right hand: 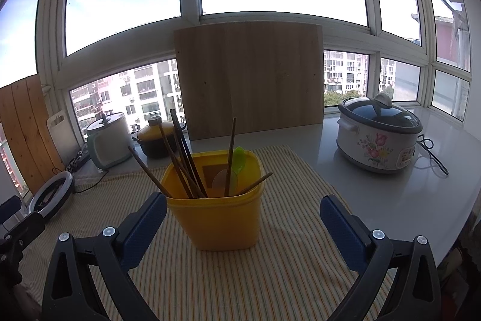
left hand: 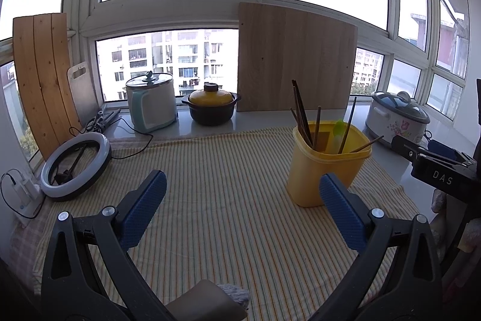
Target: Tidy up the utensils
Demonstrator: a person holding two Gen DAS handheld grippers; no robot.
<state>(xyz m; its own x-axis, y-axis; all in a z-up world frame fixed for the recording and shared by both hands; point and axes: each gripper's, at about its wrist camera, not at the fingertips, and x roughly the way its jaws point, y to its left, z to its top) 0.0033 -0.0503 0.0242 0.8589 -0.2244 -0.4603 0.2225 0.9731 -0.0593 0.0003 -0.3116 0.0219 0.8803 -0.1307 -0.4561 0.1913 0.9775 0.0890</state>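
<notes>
Striped counter | yellow bin holds upright chopsticks | right claw nearer, released | left claw released, seemingly empty

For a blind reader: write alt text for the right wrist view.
A yellow container holding chopsticks and a green spoon stands on a striped cloth, framed by the open, empty right gripper. Behind it, a wooden board leans against the windows beside a floral slow cooker.
</notes>
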